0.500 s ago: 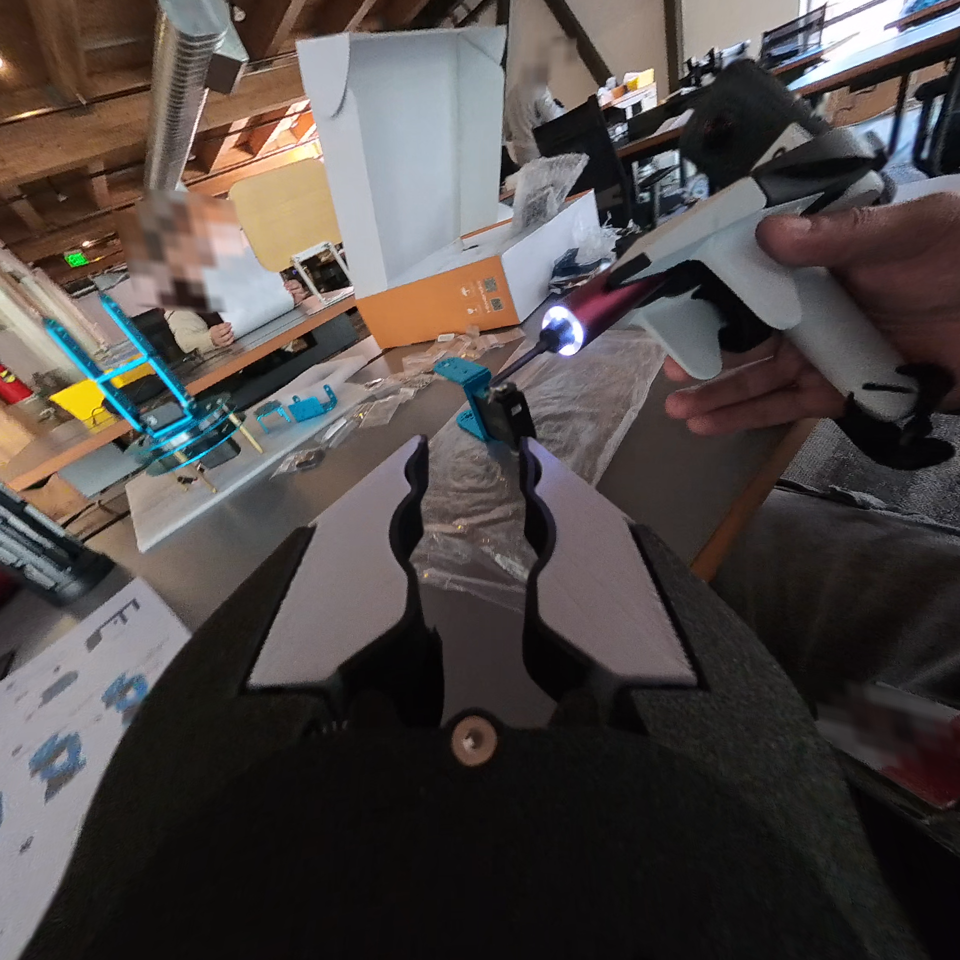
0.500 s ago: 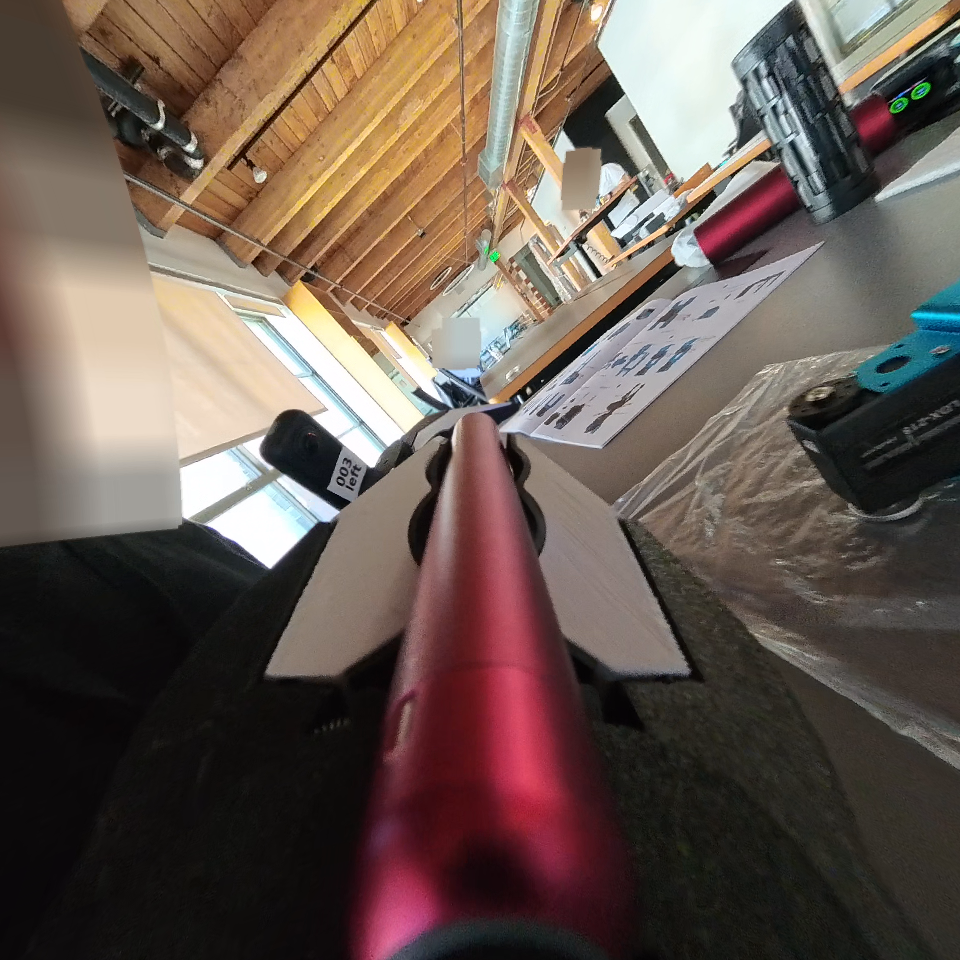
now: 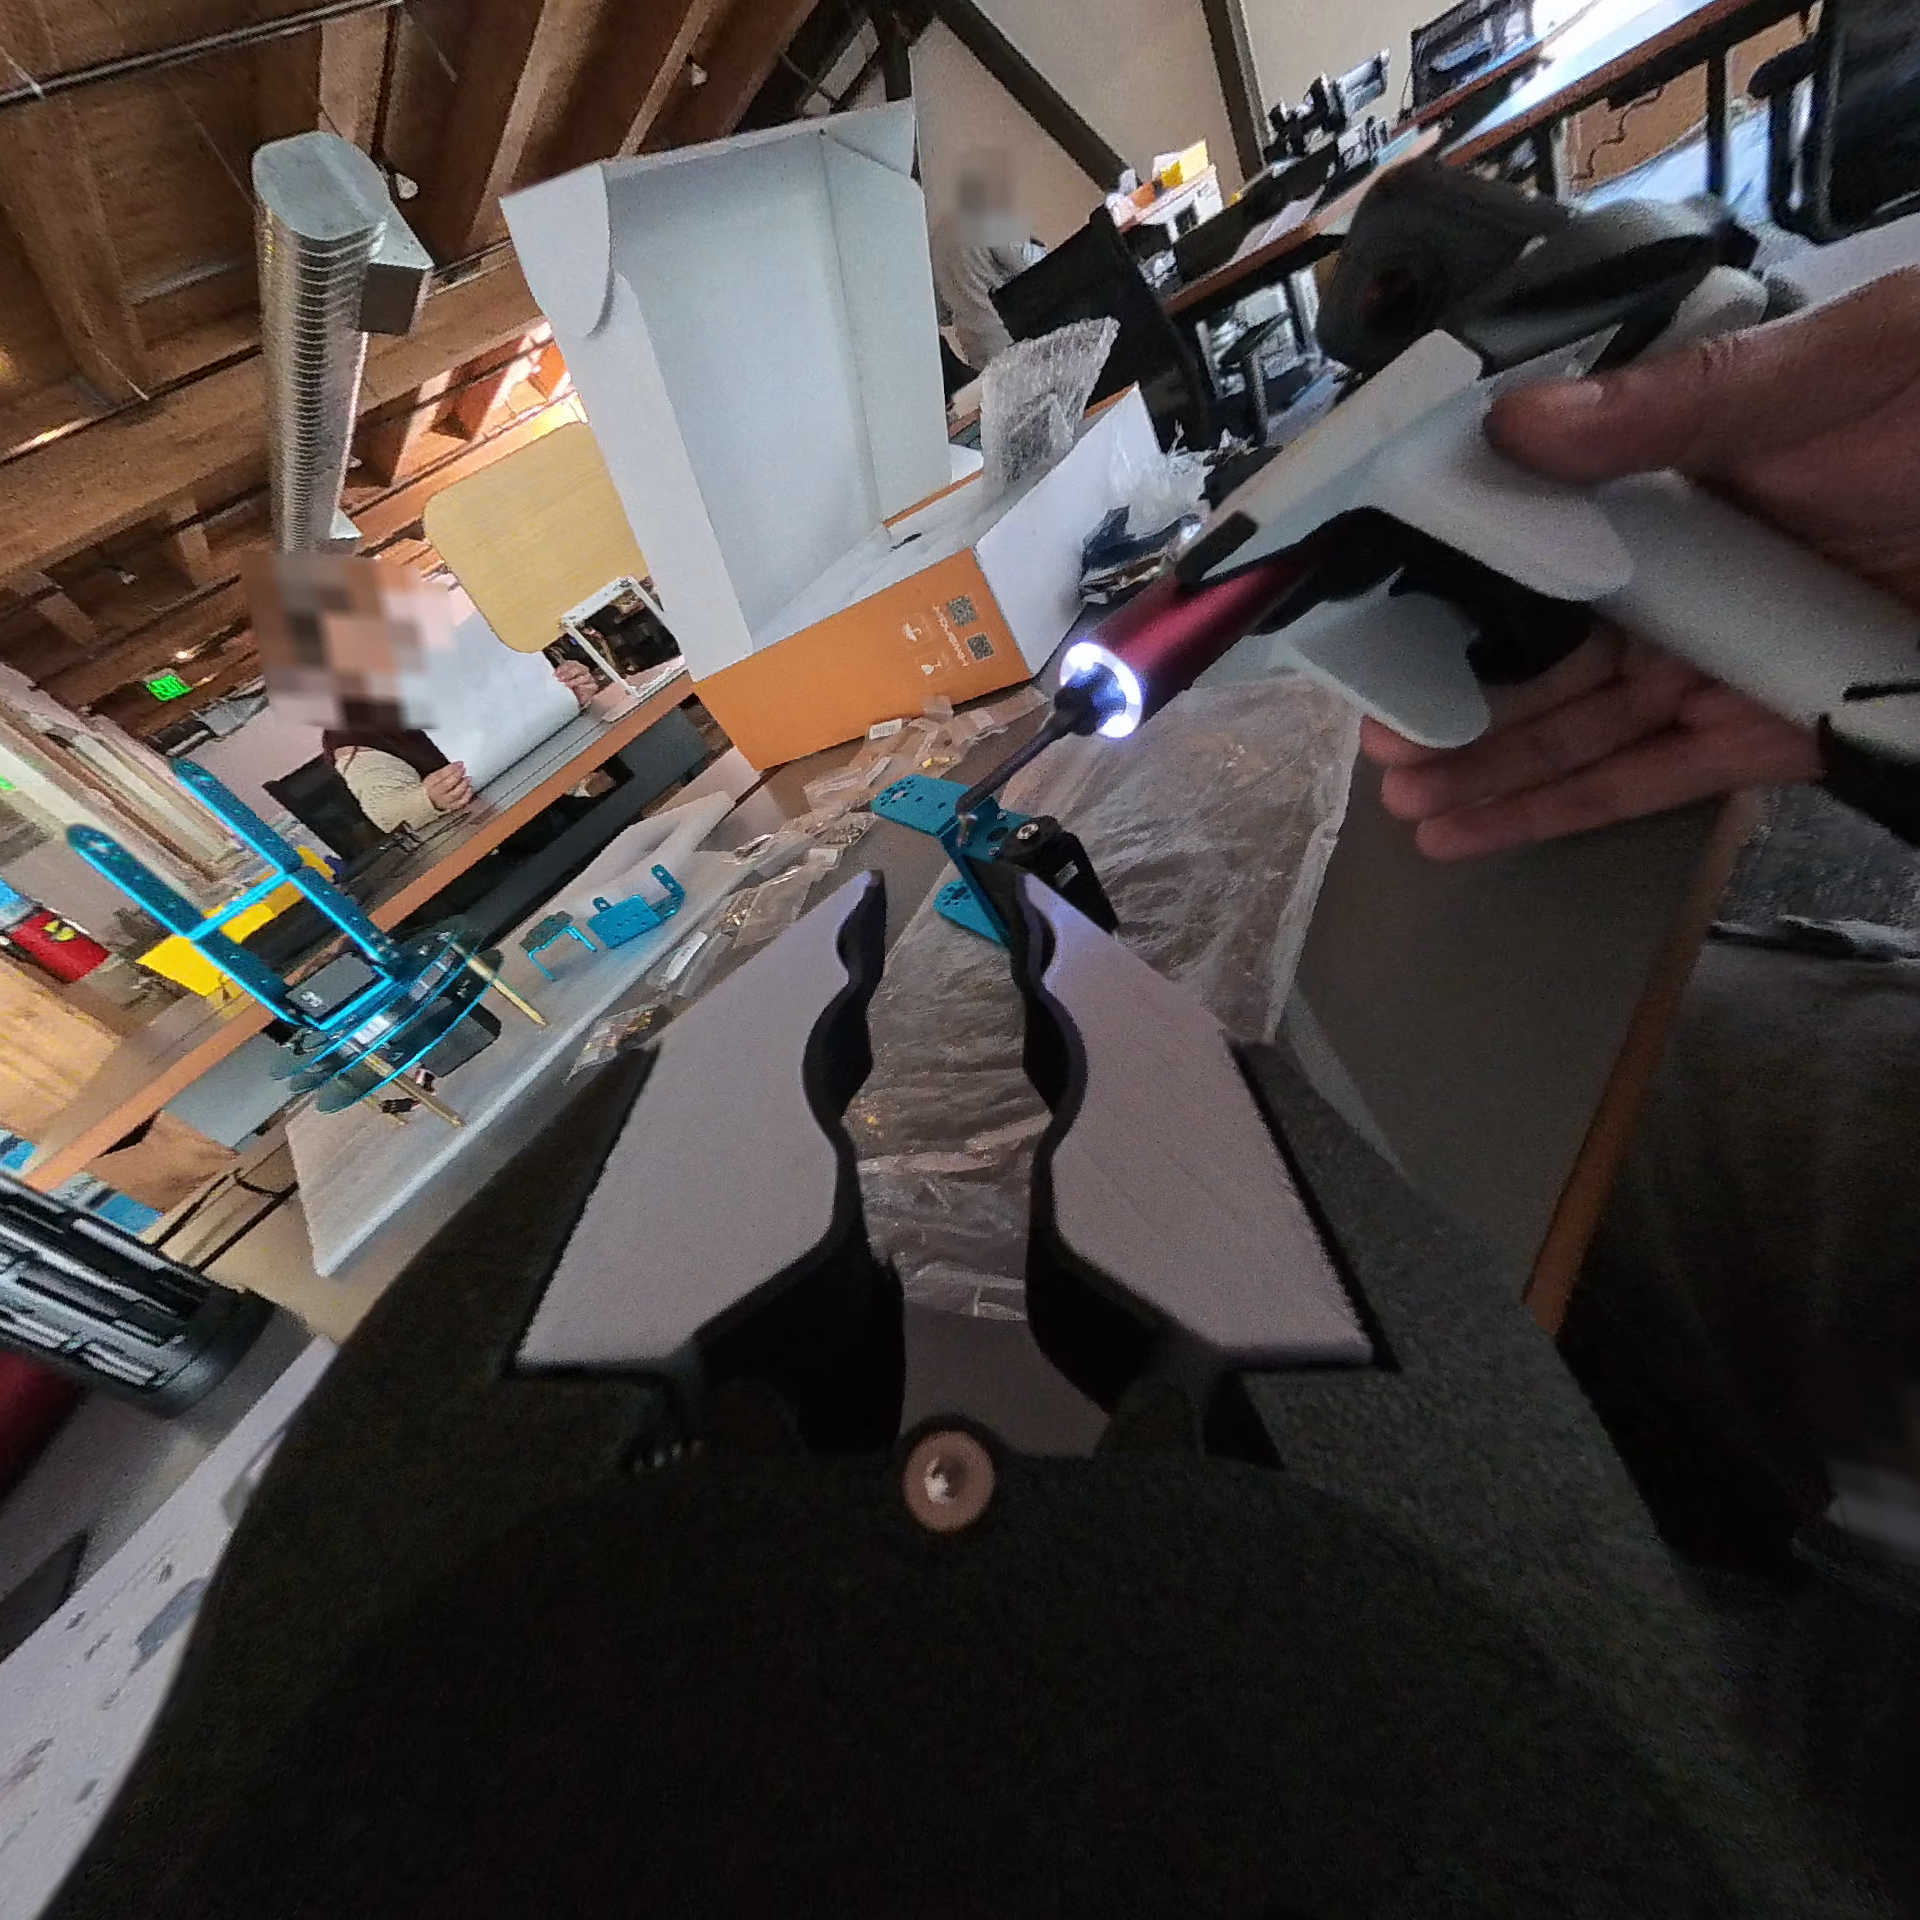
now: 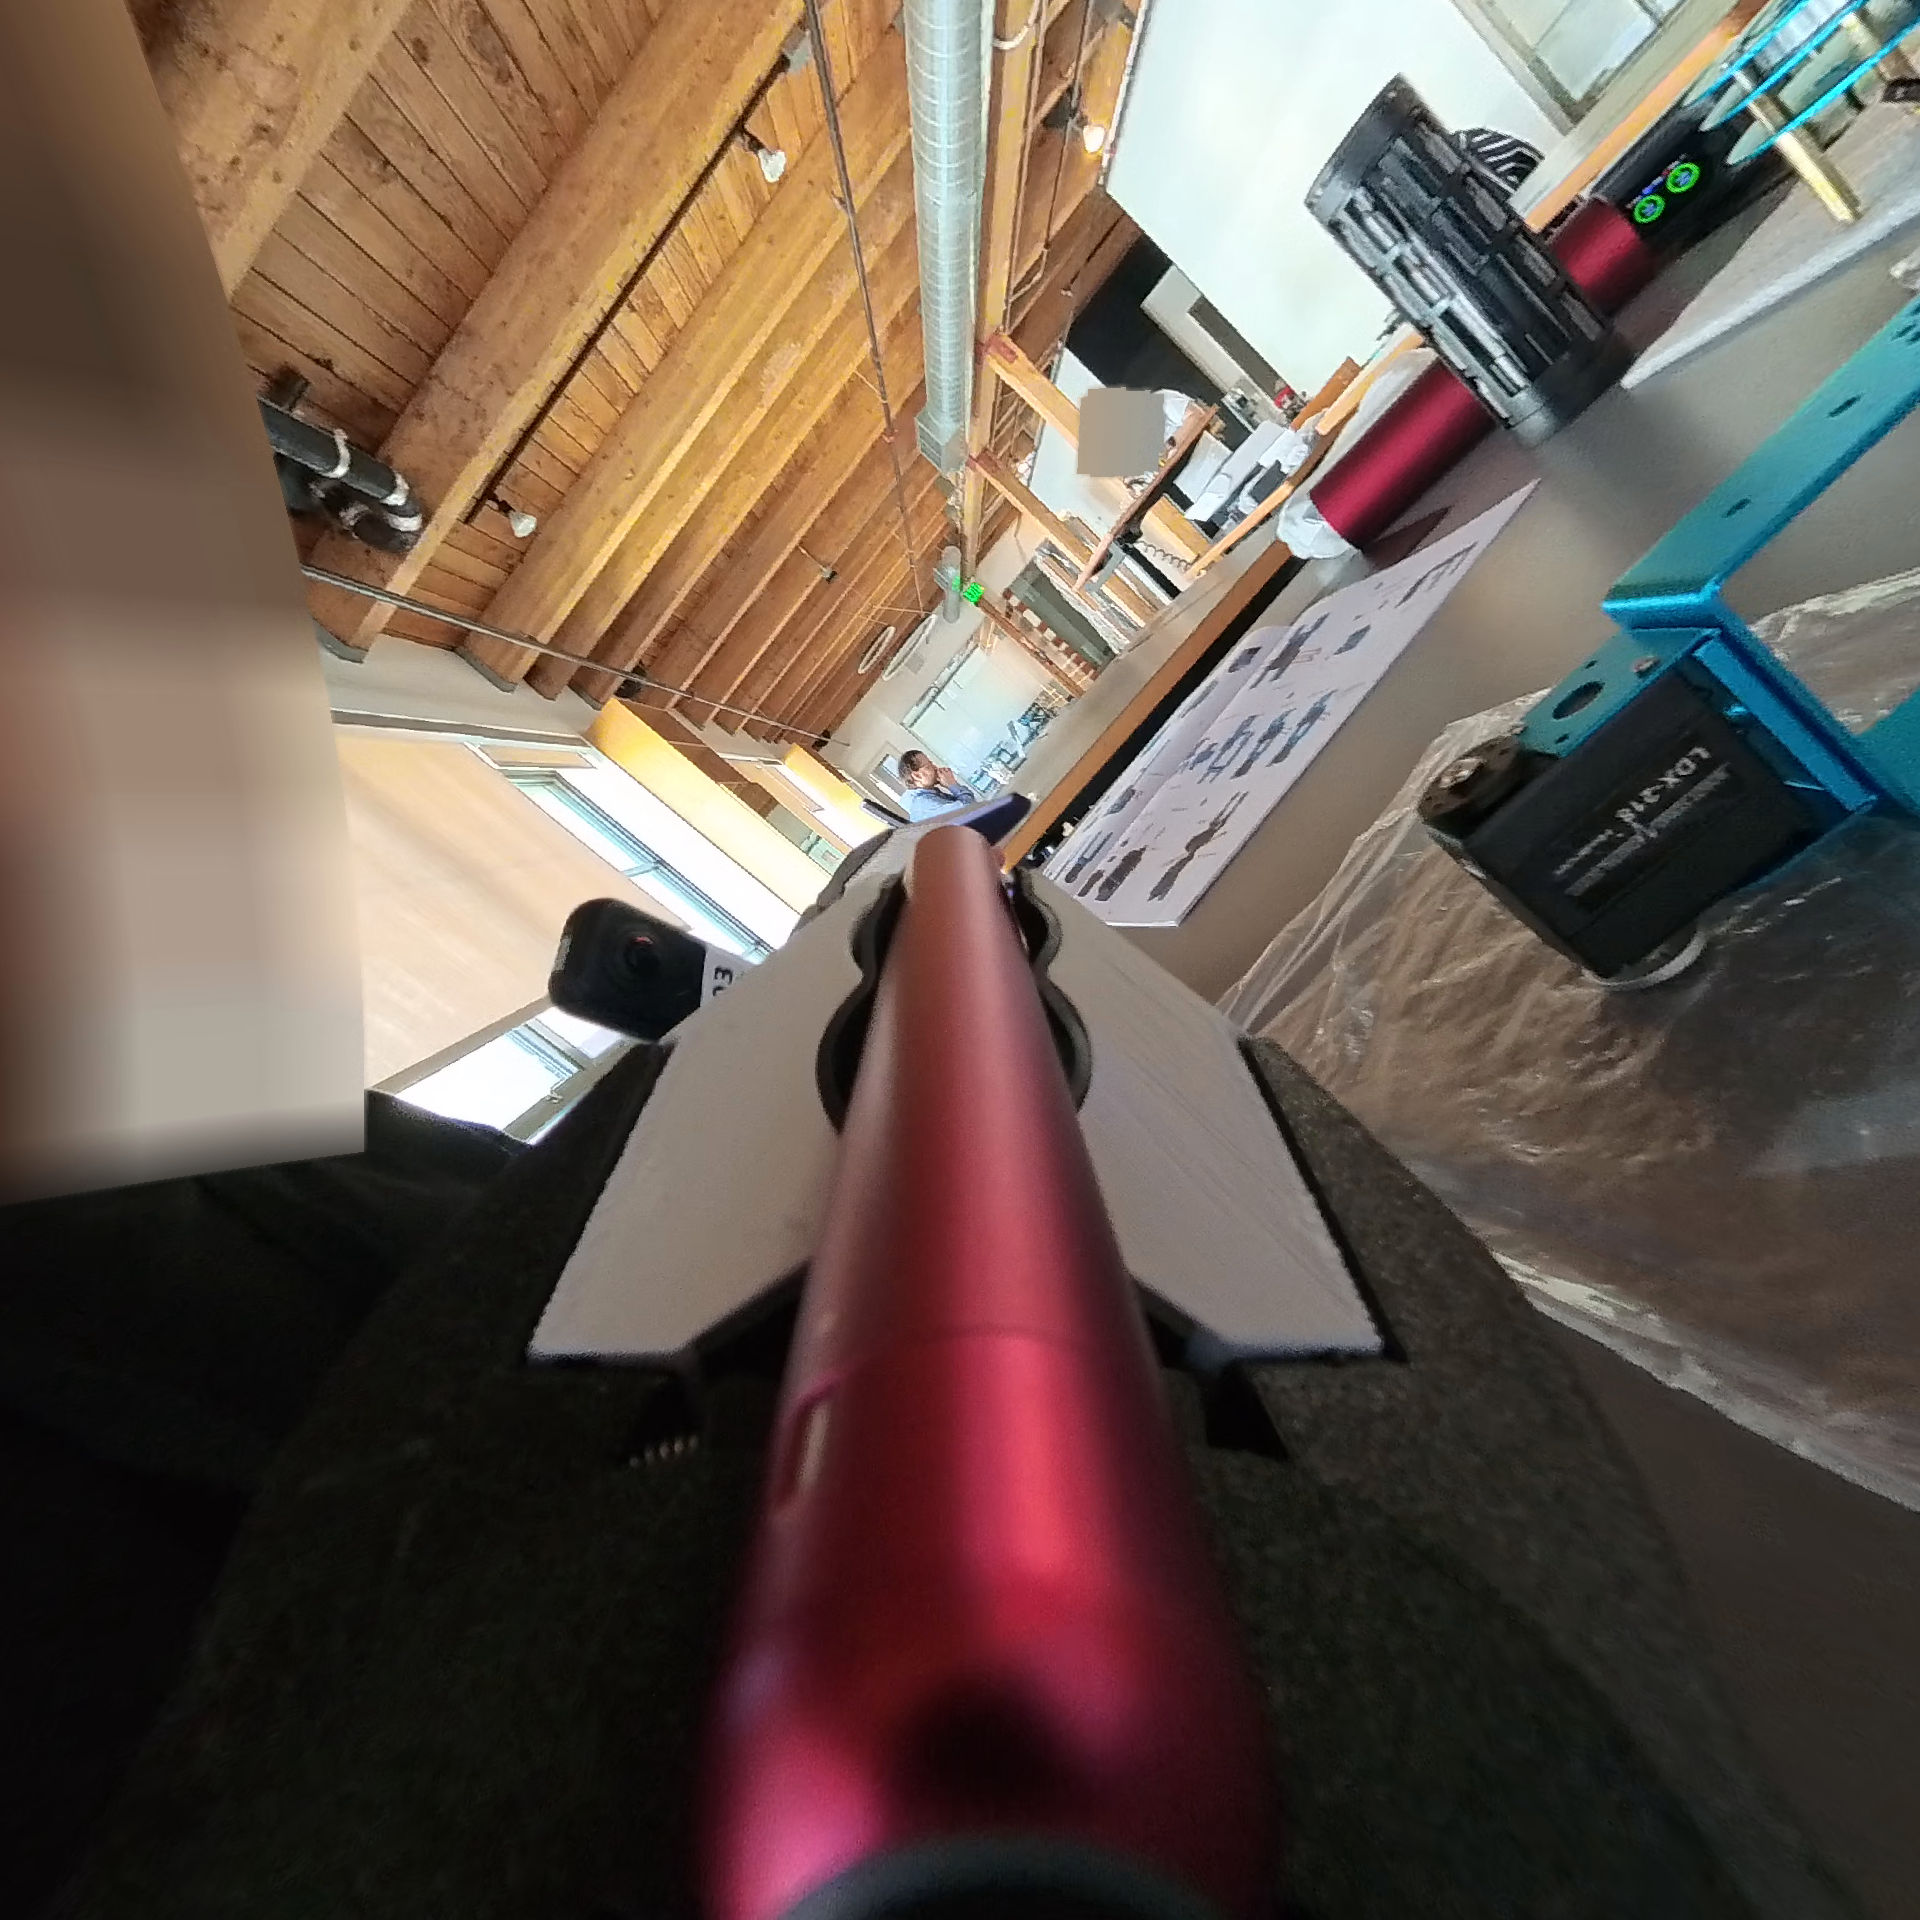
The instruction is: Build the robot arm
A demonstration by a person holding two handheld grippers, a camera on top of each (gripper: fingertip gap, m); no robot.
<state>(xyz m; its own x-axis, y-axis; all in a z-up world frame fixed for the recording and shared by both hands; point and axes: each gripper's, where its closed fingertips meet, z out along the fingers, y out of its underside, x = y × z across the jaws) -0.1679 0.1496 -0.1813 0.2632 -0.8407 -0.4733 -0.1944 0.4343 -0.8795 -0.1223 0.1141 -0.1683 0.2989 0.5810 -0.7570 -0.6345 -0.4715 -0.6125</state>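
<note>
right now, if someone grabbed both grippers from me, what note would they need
Left gripper: open, empty, aimed at the blue bracket with the black servo mounted in it, just short of them.
Right gripper: shut on the red electric screwdriver; its light is on and its bit tip sits at the top of the bracket.
The bracket stands on a clear plastic sheet on the grey table.
Spare blue brackets, small part bags and the open white and orange box lie beyond.
Whether any screw is seated cannot be told.
</note>
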